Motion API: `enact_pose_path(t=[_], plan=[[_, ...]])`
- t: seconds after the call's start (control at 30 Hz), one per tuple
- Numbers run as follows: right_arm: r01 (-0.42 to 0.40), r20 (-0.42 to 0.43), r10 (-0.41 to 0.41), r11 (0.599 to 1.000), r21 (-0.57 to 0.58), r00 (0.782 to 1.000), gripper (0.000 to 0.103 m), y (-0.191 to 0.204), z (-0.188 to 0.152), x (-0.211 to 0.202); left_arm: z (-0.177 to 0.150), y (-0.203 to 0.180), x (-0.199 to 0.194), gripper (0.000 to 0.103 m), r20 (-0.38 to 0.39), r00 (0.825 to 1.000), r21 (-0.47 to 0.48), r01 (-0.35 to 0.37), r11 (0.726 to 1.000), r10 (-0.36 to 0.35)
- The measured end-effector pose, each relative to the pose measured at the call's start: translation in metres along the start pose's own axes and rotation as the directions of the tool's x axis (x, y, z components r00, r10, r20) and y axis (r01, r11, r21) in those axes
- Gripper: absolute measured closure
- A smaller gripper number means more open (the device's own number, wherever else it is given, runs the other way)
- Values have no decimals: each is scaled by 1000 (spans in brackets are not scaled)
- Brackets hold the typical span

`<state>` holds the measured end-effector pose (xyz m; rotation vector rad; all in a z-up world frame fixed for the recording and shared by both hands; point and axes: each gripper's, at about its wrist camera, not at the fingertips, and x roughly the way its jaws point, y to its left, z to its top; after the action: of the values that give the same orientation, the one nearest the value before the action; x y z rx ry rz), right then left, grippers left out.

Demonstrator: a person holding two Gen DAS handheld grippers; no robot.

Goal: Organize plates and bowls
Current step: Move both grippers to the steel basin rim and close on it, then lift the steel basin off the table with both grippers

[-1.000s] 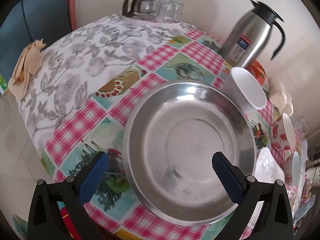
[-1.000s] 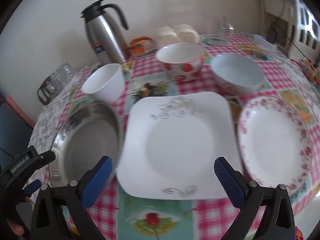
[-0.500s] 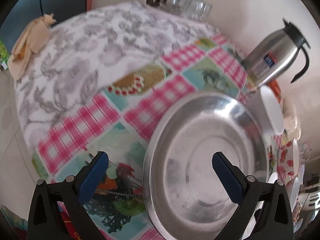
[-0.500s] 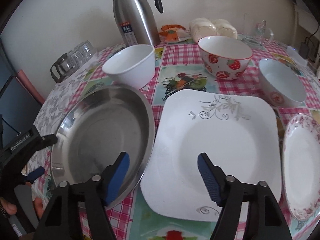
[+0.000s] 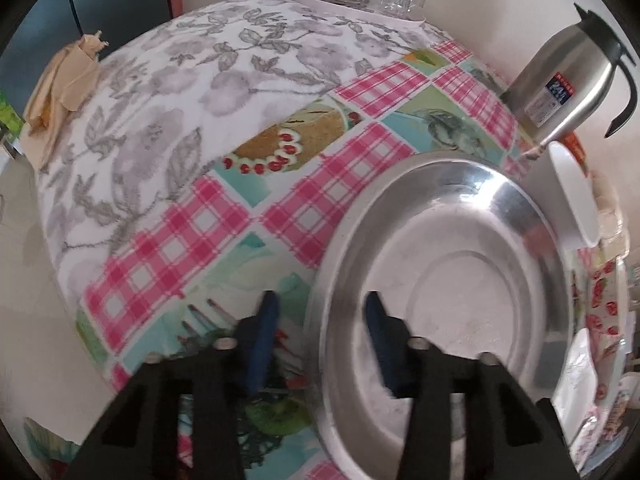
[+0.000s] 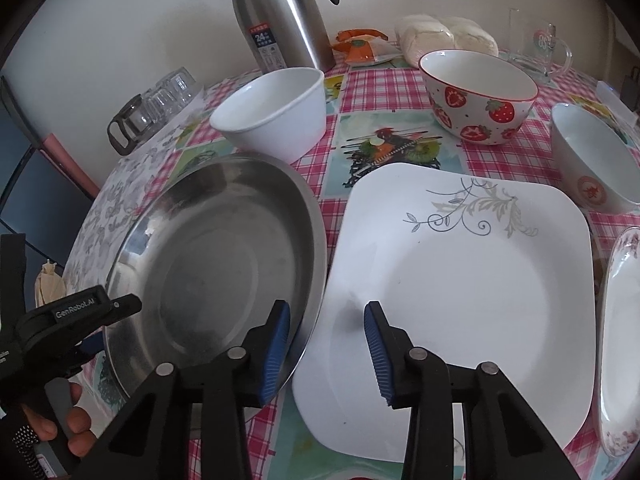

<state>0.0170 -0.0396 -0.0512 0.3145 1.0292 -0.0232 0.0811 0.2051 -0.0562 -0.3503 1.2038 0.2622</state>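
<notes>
A round steel plate (image 5: 460,280) lies on the checked tablecloth. My left gripper (image 5: 320,340) straddles its left rim, one finger outside over the cloth and one inside. Its jaws are closing, and a gap shows on both sides of the rim. In the right wrist view the steel plate (image 6: 208,264) sits beside a white square plate (image 6: 472,280). My right gripper (image 6: 326,340) hangs over where they meet. One fingertip is inside the steel plate and one is over the white plate. Its jaws are closing and no pad presses on either edge.
Behind the plates stand a white bowl (image 6: 276,112), a strawberry bowl (image 6: 480,96) and another white bowl (image 6: 592,156). A floral round plate (image 6: 620,340) lies at the right edge. A steel thermos (image 6: 280,12), glass cups (image 6: 160,100) and a glass mug (image 6: 540,44) line the back.
Both grippers' jaws have narrowed from wide open. The left one shifted left until the steel plate's rim lay between its fingers. The right one moved left and down to the two plates' adjoining edges.
</notes>
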Motion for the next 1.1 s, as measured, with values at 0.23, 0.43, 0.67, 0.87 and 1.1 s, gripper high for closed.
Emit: enact_pose_path(t=[0.23, 0.43, 0.67, 0.87, 1.1], plan=[[-10, 8, 11, 1000, -28, 1000, 61, 6, 0, -2, -6, 13, -4, 80, -4, 1000, -15, -1, 1000, 1], [-10, 34, 12, 998, -62, 999, 62, 16, 0, -5, -16, 31, -11, 80, -4, 1000, -53, -24, 998, 24], [-24, 62, 29, 997, -78, 998, 62, 25, -1, -7, -21, 41, -16, 80, -2, 1000, -88, -32, 996, 32], [-51, 41, 55, 995, -81, 998, 62, 37, -2, 2, -20, 41, -16, 79, -2, 999, -89, -33, 996, 32], [-39, -1, 39, 993, -109, 999, 66, 45, -6, 20, -12, 31, -10, 77, 3, 999, -78, -47, 996, 47]])
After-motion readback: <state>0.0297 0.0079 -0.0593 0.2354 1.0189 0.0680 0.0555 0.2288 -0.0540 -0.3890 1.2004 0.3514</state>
